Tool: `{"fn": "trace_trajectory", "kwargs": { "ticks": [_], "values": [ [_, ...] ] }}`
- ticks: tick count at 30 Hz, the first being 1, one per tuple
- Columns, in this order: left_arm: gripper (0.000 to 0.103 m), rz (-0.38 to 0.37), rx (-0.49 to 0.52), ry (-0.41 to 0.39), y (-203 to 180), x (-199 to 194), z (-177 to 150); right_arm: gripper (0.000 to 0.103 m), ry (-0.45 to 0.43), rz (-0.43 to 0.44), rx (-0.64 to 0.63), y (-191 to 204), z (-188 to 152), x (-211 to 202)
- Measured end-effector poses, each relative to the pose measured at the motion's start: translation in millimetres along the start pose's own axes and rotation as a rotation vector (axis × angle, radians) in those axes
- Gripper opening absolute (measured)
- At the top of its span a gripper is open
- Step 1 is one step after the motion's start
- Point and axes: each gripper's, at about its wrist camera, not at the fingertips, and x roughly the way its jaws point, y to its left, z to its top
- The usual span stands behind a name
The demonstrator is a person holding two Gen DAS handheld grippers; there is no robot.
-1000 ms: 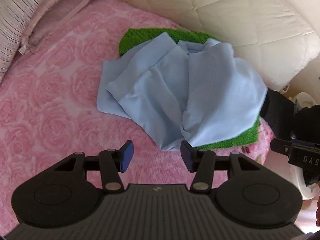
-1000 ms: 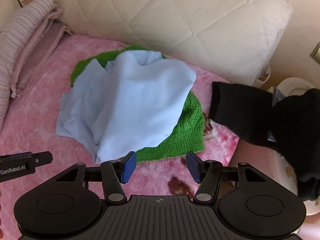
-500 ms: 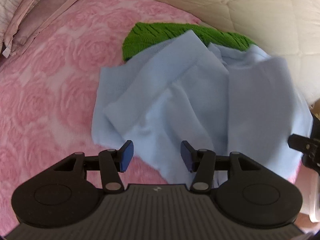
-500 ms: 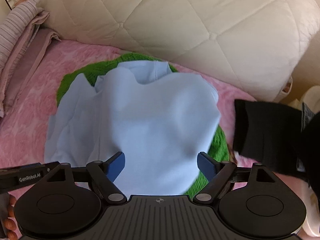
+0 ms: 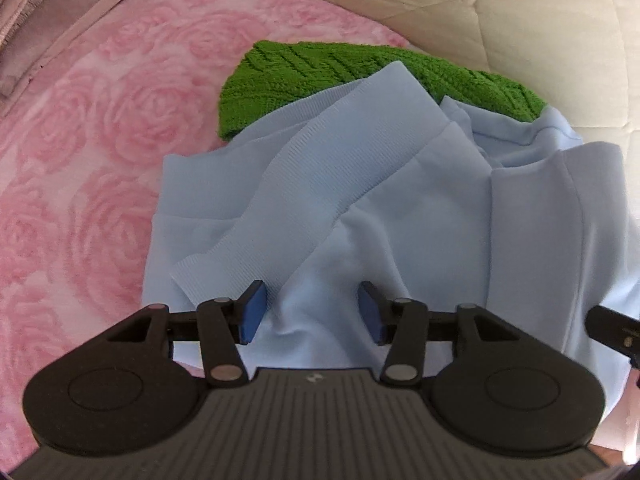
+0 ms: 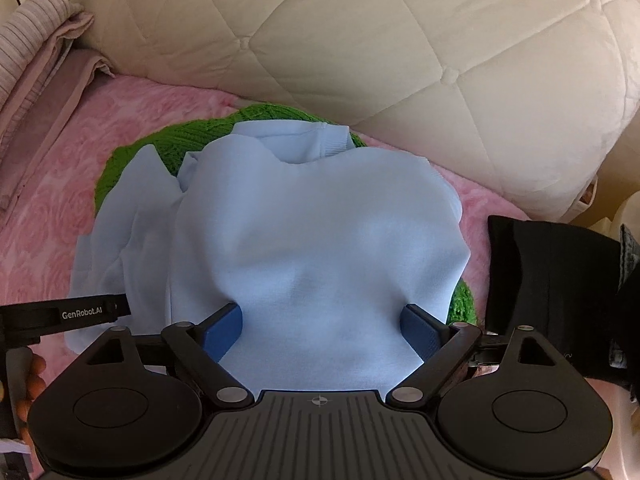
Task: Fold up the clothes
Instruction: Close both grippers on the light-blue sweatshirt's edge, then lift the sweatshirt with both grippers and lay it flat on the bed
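Covering pink rose-patterned bedspread [image 5: 100, 128], clothes

Green knit sweater [image 5: 304, 68] mostly buried under the light-blue sweatshirt [image 5: 420, 216]; black garment [image 6: 552, 280] beside that sweatshirt cropped at frame edge.

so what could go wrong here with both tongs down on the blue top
1. The left tongs are closing on a bunched fold of the blue top, not an edge, so it may lift crumpled.
2. The green knit lies right under the top; a deep pinch could drag it along.
3. The right tongs stand wide open over the smooth middle of the cloth, so closing there may catch little or slip off.
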Motion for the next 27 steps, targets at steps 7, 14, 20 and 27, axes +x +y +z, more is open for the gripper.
{"fn": "trace_trajectory", "kwargs": {
  "ticks": [7,14,20,27],
  "values": [
    [0.0,-0.063,-0.037,-0.023,17.1,-15.8,-8.6,0.018,-0.047,0.012,-0.11,9.3,-8.7,-15.4],
    [0.0,-0.179,-0.102,-0.131,35.8,-99.5,-36.2,0.01,-0.188,0.083,-0.077,7.0,-16.2,-78.4],
    [0.0,-0.173,-0.209,-0.292,68.1,-198.5,-84.1,0.009,-0.341,0.206,-0.133,31.9,-23.6,-154.7],
    [0.0,-0.061,-0.394,-0.538,130.5,-339.3,-188.3,0.008,-0.462,0.447,-0.3,102.2,-53.8,-249.0]
  ]
}}
